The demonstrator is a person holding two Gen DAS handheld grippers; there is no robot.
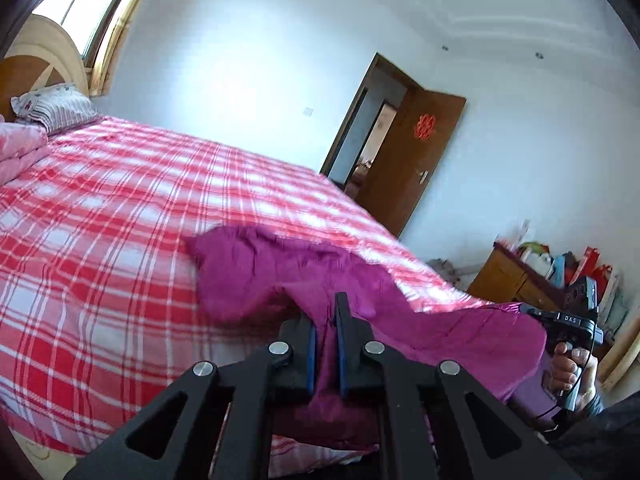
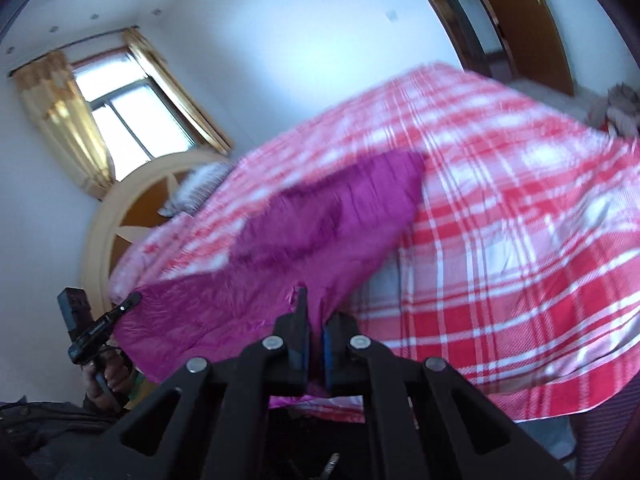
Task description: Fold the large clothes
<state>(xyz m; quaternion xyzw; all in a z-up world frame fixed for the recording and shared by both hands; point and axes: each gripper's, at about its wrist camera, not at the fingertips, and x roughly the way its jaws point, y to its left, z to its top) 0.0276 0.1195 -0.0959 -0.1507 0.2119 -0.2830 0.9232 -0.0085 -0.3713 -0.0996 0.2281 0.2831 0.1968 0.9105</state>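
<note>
Both jaws are clamped on the near edge of the magenta garment (image 1: 280,272), low centre in each view; its far end trails on the checked bed (image 1: 100,240). I judge the fold is starting: next, carry this edge evenly toward that end.

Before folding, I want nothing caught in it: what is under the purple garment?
The purple garment lies on the red plaid bedspread, its near edge pinched by the left gripper and right gripper. Whatever lies beneath its middle is covered.
</note>
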